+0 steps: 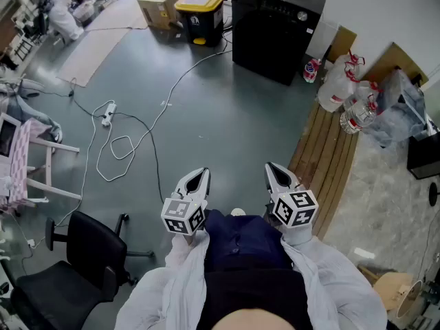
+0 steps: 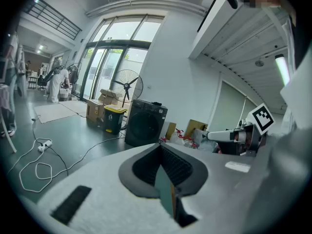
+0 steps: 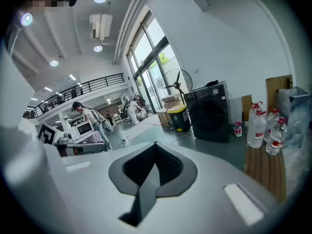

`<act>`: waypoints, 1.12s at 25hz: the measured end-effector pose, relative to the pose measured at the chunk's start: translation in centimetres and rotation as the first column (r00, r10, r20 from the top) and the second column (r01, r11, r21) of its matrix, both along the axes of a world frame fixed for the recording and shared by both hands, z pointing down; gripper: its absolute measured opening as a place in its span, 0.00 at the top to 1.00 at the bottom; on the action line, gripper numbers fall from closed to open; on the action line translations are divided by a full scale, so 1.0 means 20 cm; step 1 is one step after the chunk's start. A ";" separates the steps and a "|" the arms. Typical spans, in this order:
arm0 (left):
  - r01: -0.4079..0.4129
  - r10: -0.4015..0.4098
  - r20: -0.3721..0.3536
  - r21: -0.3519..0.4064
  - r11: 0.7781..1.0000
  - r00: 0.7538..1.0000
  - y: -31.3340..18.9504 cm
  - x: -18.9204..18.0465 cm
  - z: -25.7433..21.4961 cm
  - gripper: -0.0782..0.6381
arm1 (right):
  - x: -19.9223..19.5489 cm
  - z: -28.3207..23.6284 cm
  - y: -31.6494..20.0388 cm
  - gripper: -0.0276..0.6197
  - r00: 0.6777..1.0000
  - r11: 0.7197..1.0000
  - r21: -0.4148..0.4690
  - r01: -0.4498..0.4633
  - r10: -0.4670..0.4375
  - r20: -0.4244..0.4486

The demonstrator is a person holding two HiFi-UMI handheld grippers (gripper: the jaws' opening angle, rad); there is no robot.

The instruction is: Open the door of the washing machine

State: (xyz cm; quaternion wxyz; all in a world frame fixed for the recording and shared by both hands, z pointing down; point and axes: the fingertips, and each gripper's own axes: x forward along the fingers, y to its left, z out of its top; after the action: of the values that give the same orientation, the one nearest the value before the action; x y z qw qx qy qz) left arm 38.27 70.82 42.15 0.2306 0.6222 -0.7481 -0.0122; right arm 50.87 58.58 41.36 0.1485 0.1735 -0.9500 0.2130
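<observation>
The washing machine stood well away across the grey floor, a black front-loader against the far wall. A yellow-lidded bin stood just beside it on one side and large water bottles near it on the other. Its round door looked flush with the front panel in both gripper views, so it was judged closed and the task not yet begun.

The left tongs and the right tongs were held close in front of the person's body, side by side and tilted slightly downward. Each pair had its jaws pressed together with nothing between them. That seemed a carrying posture: with the machine out of reach there was nothing to grip, and closed, tucked-in tongs were less likely to snag while walking.

A white cable trailed over the floor from the machine's side toward a power strip, crossing the likely path. The approach would call for stepping over it, then finding the door's edge or latch, which no view showed clearly.
</observation>
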 end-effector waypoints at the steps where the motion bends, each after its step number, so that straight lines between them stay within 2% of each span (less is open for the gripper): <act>1: -0.006 0.006 0.002 0.002 1.000 1.000 0.00 0.02 0.00 0.89 | 0.01 0.00 0.01 0.95 1.000 1.000 -0.005 0.000 0.000 0.001; 8: -0.008 0.008 0.007 0.015 1.000 1.000 0.02 0.10 -0.04 0.89 | 0.06 -0.10 0.03 0.95 0.997 0.999 0.051 -0.010 0.006 0.082; 13: 0.015 -0.015 0.022 0.008 1.000 1.000 0.05 0.11 -0.05 0.89 | 0.05 -0.12 0.07 0.95 0.995 1.000 0.026 -0.010 0.007 0.098; 15: 0.027 -0.027 0.013 -0.002 1.000 1.000 0.06 0.10 -0.04 0.75 | 0.05 -0.11 0.09 0.95 0.995 1.000 0.014 -0.005 0.004 0.095; 20: 0.018 -0.018 -0.009 -0.011 1.000 1.000 0.03 0.07 -0.01 0.63 | 0.01 -0.06 0.08 0.95 0.996 1.000 -0.026 -0.014 0.016 0.092; 28: -0.007 0.007 -0.034 -0.019 1.000 0.999 -0.20 -0.10 0.04 0.57 | -0.15 0.01 -0.07 0.95 0.998 0.999 -0.047 -0.024 0.027 0.056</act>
State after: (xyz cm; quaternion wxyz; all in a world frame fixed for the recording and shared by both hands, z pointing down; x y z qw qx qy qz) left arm 36.23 66.91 42.95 0.2493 0.6223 -0.7419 -0.0148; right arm 47.89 57.13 41.59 0.1227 0.1760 -0.9464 0.2414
